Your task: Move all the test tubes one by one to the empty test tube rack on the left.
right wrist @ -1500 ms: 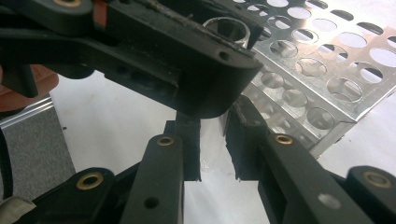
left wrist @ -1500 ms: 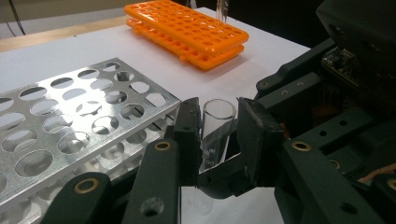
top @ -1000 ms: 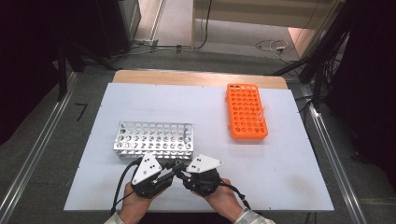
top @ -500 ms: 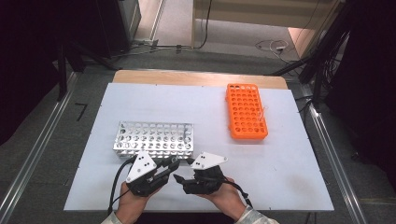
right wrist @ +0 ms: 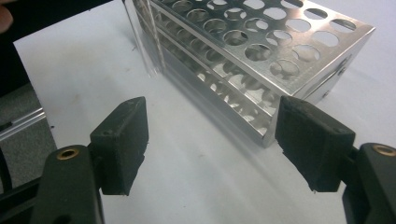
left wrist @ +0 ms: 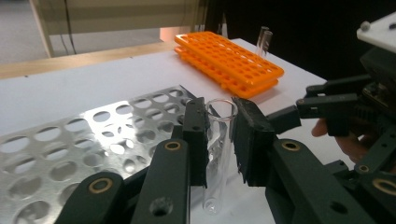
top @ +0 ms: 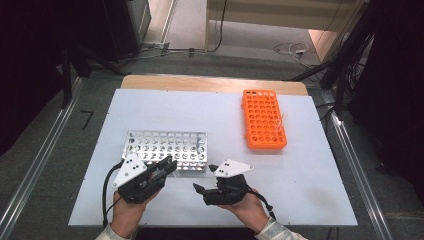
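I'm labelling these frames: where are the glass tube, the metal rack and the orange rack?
glass tube [left wrist: 218, 154]: left gripper view, mid-wall between the pads.
metal rack [top: 167, 146]: high view, perforated top plate.
orange rack [top: 263, 119]: high view, top face.

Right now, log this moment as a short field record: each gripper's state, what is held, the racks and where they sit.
left gripper: shut on a clear glass test tube, held upright
tube position: beside the near edge of the metal rack, not in a hole
right gripper: open, jaws have just been opening, nothing between them
orange rack: far right of the white table, with a clear tube standing at its far side
metal rack holes: none visibly filled
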Demonstrator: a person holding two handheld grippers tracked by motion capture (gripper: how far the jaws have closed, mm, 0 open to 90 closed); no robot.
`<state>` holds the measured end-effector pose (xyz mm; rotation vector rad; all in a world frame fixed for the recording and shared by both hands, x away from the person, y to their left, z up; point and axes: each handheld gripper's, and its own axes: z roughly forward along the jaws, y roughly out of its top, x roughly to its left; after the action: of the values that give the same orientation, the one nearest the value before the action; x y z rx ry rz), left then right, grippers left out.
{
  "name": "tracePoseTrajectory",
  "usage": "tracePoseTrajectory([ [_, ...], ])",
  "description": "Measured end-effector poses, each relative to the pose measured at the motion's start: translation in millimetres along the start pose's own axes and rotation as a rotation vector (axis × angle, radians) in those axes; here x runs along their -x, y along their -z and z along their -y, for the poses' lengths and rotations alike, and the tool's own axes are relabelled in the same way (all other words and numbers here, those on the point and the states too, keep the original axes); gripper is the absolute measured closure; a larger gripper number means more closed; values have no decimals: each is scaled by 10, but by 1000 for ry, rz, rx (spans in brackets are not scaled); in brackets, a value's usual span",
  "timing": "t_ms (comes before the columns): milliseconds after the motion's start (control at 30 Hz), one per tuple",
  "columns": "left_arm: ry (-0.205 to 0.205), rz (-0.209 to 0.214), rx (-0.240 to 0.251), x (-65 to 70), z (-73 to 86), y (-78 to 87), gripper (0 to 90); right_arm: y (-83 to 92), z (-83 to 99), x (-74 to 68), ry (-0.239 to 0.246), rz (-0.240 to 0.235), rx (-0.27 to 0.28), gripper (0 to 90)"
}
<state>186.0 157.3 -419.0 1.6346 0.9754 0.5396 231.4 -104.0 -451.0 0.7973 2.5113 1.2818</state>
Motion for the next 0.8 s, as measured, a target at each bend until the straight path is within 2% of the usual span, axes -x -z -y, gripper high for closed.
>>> tracePoseTrajectory([
  [233, 33, -71, 45, -177, -86, 125, 753, -6, 10, 37, -10, 9, -6, 243],
  [467, 30, -161, 54, -346, -110, 179, 753, -8, 11, 46, -8, 17, -8, 243],
  [733, 3, -255, 52, -473, -100, 178, 753, -13, 15, 55, -10, 17, -8, 243],
  [800, -16, -276, 49, -483, -97, 171, 752, -12, 14, 58, -11, 20, -8, 244],
])
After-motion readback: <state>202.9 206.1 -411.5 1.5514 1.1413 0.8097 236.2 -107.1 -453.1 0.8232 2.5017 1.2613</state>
